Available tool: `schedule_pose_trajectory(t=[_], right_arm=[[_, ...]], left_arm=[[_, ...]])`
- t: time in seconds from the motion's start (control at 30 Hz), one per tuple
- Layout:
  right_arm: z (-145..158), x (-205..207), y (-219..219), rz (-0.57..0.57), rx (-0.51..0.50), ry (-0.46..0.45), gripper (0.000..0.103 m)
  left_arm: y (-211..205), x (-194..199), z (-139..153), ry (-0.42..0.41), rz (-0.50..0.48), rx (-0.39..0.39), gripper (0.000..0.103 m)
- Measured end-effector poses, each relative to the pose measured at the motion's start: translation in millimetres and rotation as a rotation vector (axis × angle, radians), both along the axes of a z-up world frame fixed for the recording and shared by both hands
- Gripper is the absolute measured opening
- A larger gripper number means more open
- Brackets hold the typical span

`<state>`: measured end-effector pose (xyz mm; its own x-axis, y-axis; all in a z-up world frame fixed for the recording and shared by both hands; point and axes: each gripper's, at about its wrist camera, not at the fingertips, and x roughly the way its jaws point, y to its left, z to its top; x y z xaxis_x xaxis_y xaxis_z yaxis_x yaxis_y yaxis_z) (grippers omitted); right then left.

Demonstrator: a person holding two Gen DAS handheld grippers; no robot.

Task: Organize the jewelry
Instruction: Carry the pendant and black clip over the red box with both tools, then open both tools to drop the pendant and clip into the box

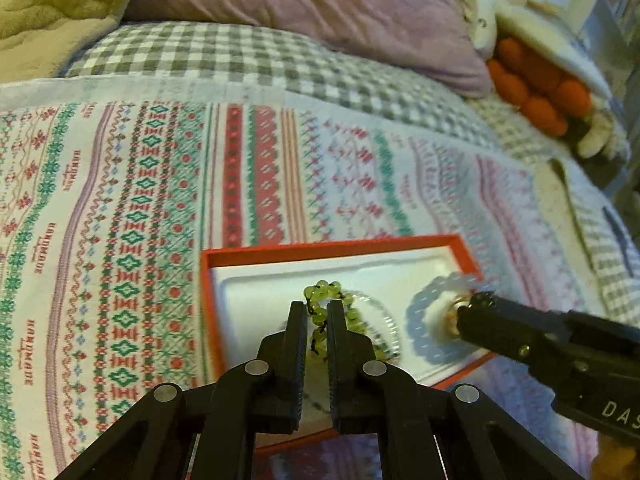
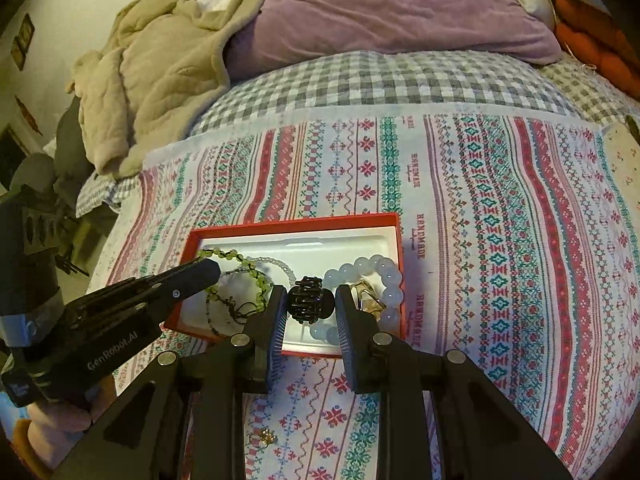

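A red box point(image 2: 296, 222) with a white liner lies on the patterned cloth. In it are a pale blue bead bracelet point(image 2: 384, 276), a clear bead strand point(image 2: 276, 262) and a yellowish clear piece point(image 2: 368, 296). My right gripper point(image 2: 310, 304) is shut on a black claw clip point(image 2: 308, 302) just above the box's near right part. My left gripper point(image 1: 317, 314) hangs over the box's point(image 1: 328, 246) left part, shut on a green bead bracelet point(image 1: 320, 288) whose beads and black cord run between its fingers. From the left wrist view, the right gripper point(image 1: 476, 304) is above the blue bracelet point(image 1: 424, 320).
A small gold piece point(image 2: 267, 437) lies on the cloth near the front edge. Behind the cloth are a grey checked sheet point(image 2: 360, 80), a purple pillow point(image 2: 392, 8), a beige quilt point(image 2: 160, 72) and an orange plush point(image 1: 540, 92). A hand point(image 2: 60, 416) grips the left tool.
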<state>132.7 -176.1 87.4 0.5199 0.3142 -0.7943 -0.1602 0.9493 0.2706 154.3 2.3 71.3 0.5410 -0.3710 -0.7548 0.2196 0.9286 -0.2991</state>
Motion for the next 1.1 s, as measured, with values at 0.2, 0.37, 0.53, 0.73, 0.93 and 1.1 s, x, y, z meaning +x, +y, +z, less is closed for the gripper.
schedule_pose_trajectory(t=[0.2, 0.37, 0.53, 0.73, 0.93, 1.1], right_arm=[[-9.1, 8.4, 5.9, -0.003, -0.022, 0.014, 0.026], [-13.8, 11.7, 7.1, -0.008, -0.040, 0.022, 0.026], [-5.2, 9.3, 2.6, -0.009, -0.047, 0.009, 0.028], [9.0, -0.6, -3.4, -0.005, -0.045, -0.009, 0.037], [20.1, -17.5, -7.5, 0.011, -0.060, -0.025, 0.052], [27.2, -30.3, -12.2, 0.005, -0.074, -0.034, 0.061]], left_arm=[[-5.0, -2.1, 0.0, -0.017, -0.003, 0.095, 0.007], [-6.2, -3.9, 2.2, -0.017, -0.007, 0.135, 0.024], [-2.2, -9.2, 11.9, -0.030, -0.001, 0.136, 0.042], [-1.1, -22.0, 25.7, -0.056, -0.005, 0.160, 0.064], [-1.9, -38.5, 34.2, -0.081, -0.010, 0.196, 0.083], [0.8, -49.3, 36.8, -0.081, 0.001, 0.226, 0.092]])
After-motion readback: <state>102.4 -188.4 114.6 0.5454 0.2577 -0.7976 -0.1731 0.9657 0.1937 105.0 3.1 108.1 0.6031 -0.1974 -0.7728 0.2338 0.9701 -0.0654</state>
